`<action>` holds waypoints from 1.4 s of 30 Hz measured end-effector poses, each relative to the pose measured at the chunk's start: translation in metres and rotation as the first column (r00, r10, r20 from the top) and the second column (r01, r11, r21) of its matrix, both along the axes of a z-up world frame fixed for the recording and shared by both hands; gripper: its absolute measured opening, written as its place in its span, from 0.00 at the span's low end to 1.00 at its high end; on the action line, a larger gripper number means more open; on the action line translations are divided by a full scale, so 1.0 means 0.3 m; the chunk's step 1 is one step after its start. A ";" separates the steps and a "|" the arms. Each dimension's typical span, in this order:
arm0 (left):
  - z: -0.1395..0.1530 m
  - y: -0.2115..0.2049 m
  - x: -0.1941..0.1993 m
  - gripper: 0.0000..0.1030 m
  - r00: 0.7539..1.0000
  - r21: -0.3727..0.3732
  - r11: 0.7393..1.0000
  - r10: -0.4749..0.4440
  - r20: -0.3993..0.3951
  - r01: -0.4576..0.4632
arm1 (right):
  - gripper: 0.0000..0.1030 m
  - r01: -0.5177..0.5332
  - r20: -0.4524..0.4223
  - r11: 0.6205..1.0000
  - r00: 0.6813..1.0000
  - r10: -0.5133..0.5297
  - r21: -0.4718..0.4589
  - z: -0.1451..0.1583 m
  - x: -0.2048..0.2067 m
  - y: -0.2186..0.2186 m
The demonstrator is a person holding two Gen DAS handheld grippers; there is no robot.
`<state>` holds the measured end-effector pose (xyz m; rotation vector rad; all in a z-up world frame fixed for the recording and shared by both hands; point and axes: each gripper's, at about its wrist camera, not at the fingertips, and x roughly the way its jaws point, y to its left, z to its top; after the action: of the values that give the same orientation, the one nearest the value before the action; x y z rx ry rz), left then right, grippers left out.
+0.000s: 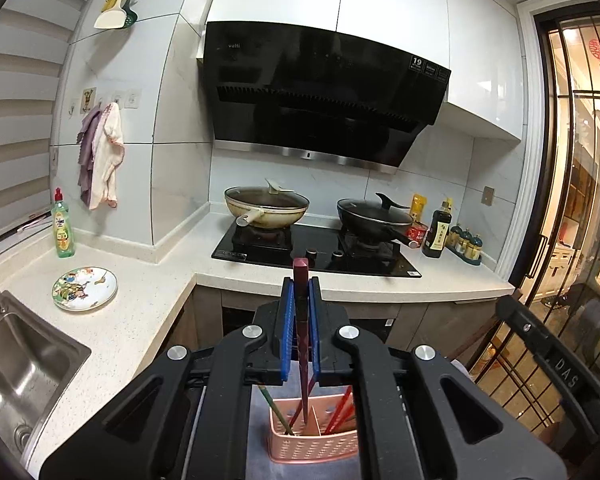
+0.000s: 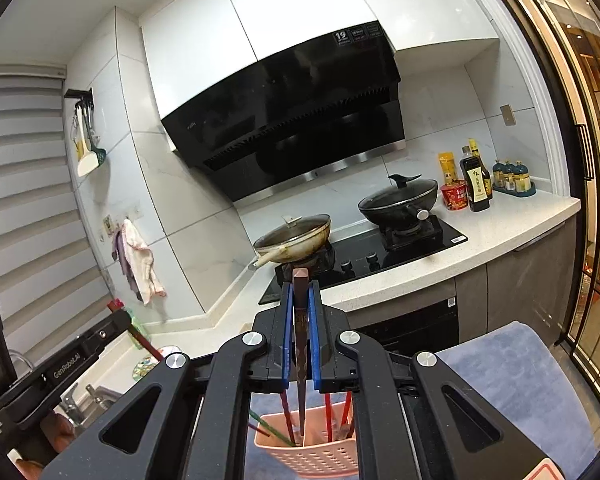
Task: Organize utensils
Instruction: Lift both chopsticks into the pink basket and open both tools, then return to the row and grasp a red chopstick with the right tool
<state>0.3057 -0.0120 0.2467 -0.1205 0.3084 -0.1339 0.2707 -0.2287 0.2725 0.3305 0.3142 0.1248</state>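
My left gripper point(image 1: 301, 285) is shut on a dark red chopstick point(image 1: 302, 340) held upright, its lower tip inside a pink perforated utensil holder point(image 1: 314, 440) directly below. My right gripper point(image 2: 300, 288) is shut on a dark brown chopstick point(image 2: 300, 344), its tip inside the same pink holder point(image 2: 306, 454). The holder has a middle divider and holds several other chopsticks, red and green, on both sides. The left gripper's body shows at the left of the right wrist view point(image 2: 72, 360), and the right gripper's body at the right of the left wrist view point(image 1: 548, 344).
The holder stands on a blue-grey mat point(image 2: 512, 380). On the L-shaped counter are a decorated plate point(image 1: 85, 289), a green soap bottle point(image 1: 63, 226), a steel sink point(image 1: 16, 364), a hob with a cream wok point(image 1: 266, 208) and a black wok point(image 1: 374, 218), and sauce bottles point(image 1: 440, 230). A glass door point(image 1: 576, 200) is at right.
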 end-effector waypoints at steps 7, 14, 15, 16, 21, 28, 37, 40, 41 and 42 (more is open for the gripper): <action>-0.146 -0.011 0.100 0.07 0.997 0.005 1.000 -0.009 -0.078 0.009 | 0.07 -0.020 -0.082 0.999 0.996 0.016 -0.043 -0.151 0.084 0.045; -0.219 0.003 0.096 0.32 0.991 0.022 1.000 0.003 -0.133 0.000 | 0.13 -0.028 -0.105 0.997 0.994 0.021 -0.068 -0.185 0.058 0.042; -0.213 0.012 0.077 0.39 0.992 0.013 1.000 0.012 -0.126 -0.010 | 0.13 -0.029 -0.098 0.997 0.995 0.023 -0.065 -0.172 0.043 0.038; -0.206 0.021 0.058 0.46 0.993 0.006 1.000 0.019 -0.116 -0.018 | 0.13 -0.029 -0.086 0.998 0.996 0.024 -0.061 -0.154 0.017 0.030; -0.171 0.037 -0.043 0.48 0.994 0.007 1.000 0.019 -0.106 -0.018 | 0.22 -0.039 -0.045 0.998 0.998 0.037 -0.051 -0.084 -0.109 0.005; -0.189 0.066 -0.255 0.54 0.992 0.025 0.999 0.023 -0.124 -0.020 | 0.32 -0.082 -0.054 0.995 0.995 0.079 -0.060 -0.084 -0.351 -0.015; -0.372 0.065 -0.514 0.55 0.978 0.083 0.996 0.049 -0.200 -0.033 | 0.34 -0.128 -0.234 0.988 0.967 0.105 -0.083 -0.320 -0.621 -0.015; -0.451 0.057 -0.583 0.55 0.971 0.089 0.996 0.042 -0.236 -0.021 | 0.34 -0.144 -0.302 0.984 0.947 0.107 -0.104 -0.428 -0.698 0.005; -0.478 0.054 -0.602 0.55 0.968 0.092 0.996 0.042 -0.249 -0.019 | 0.34 -0.149 -0.324 0.983 0.940 0.108 -0.107 -0.466 -0.726 0.012; -0.500 0.053 -0.618 0.55 0.964 0.091 0.996 0.040 -0.262 -0.016 | 0.34 -0.152 -0.343 0.983 0.933 0.107 -0.107 -0.501 -0.754 0.018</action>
<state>0.1204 0.0039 0.0966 -0.0551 0.5773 -0.0756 0.0445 -0.2234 0.1223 0.1982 0.6819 0.1769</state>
